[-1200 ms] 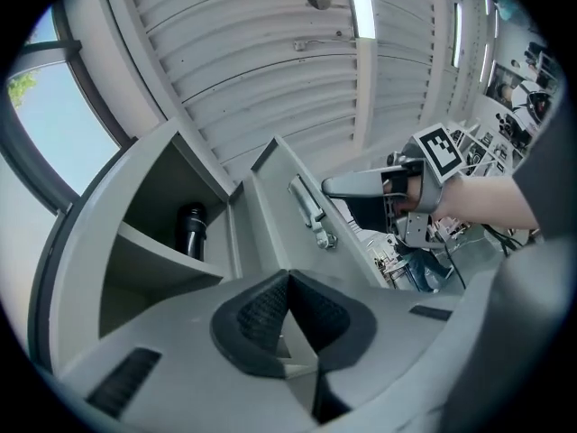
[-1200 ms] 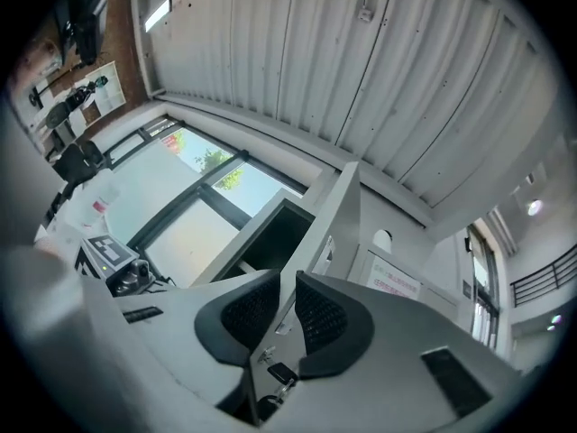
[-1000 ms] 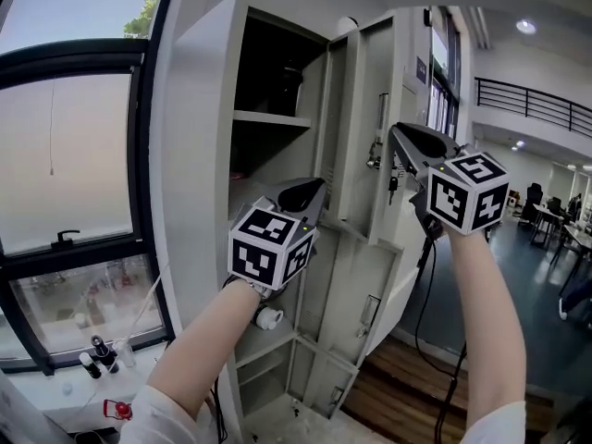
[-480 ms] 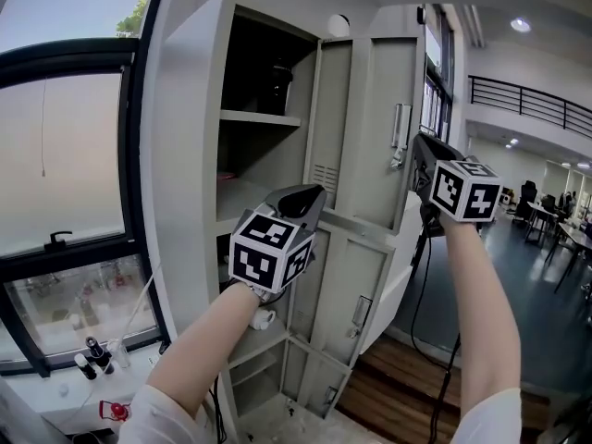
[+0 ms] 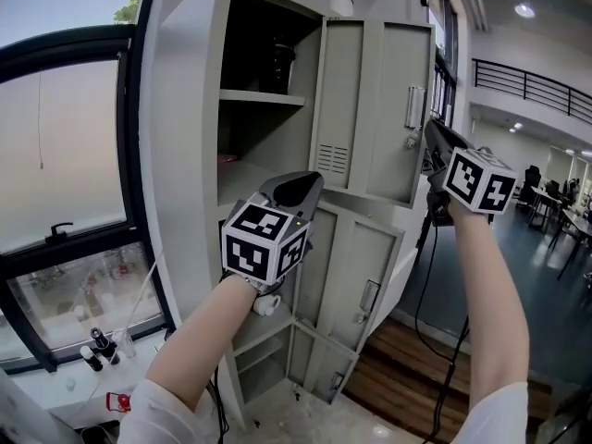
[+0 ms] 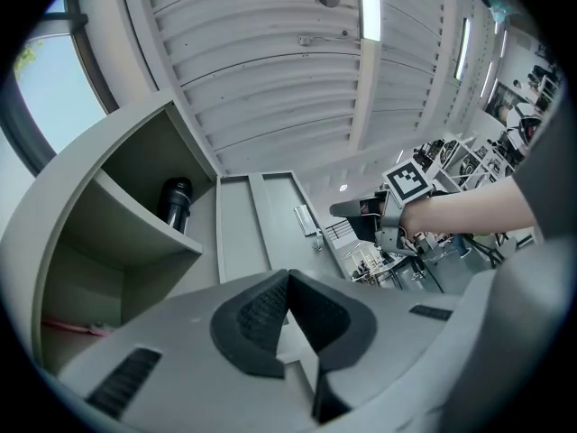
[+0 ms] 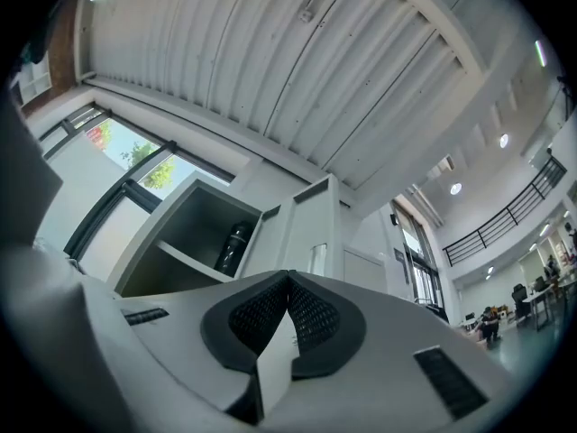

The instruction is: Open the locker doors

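- Locker point(image 5: 185, 183): a grey metal cabinet beside a window point(image 5: 65, 155). Its upper compartment stands open, showing a shelf point(image 5: 264, 98) with a dark bottle point(image 5: 280, 67) on it.
- Upper door point(image 5: 388, 155): swung out to the right of the open compartment, with its handle point(image 5: 415, 107) near the outer edge.
- Lower door point(image 5: 356, 266): directly beneath the upper door; whether it is fully closed cannot be told.
- Left gripper point(image 5: 294, 190): raised in front of the locker, level with the top of the lower door. Its jaws are together with the tips meeting and nothing between them.
- Right gripper point(image 5: 431, 133): just beside the upper door's outer edge, below the handle. Its jaws have just been closing and now meet on nothing. Contact with the door cannot be told.
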A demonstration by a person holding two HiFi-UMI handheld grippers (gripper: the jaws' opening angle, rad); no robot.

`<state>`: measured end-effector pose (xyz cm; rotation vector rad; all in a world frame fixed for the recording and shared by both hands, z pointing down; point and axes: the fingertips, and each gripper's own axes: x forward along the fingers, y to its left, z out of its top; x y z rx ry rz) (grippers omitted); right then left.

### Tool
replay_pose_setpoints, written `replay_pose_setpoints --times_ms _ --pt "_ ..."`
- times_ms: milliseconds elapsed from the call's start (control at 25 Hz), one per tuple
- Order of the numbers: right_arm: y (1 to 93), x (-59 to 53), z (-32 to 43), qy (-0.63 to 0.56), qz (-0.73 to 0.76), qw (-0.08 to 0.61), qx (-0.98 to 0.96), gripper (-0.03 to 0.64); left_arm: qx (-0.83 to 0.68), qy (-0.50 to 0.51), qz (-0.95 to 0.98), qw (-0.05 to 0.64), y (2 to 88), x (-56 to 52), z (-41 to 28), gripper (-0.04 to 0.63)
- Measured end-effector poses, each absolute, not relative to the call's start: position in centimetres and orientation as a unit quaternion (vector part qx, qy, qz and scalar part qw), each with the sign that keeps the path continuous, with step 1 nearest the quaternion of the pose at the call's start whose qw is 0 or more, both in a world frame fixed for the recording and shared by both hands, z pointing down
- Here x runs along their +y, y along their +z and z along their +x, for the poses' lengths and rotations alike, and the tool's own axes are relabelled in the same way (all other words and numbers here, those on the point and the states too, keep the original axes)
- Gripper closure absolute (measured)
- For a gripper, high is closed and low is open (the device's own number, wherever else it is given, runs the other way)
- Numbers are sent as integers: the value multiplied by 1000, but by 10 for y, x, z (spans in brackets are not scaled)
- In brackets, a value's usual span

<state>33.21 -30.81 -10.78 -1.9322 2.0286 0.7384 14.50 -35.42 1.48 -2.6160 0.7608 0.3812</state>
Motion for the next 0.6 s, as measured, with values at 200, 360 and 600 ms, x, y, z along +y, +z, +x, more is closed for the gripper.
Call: replay_pose_setpoints --times_ms 200,360,600 --pt "-90 -300 298 289 -638 85 709 589 253 139 -937 194 24 -347 149 577" --pt "-70 -297 270 311 -619 56 719 589 236 150 -940 194 24 -340 149 577" --pt "-36 -290 243 342 -609 17 715 589 225 180 -939 189 37 -338 146 577"
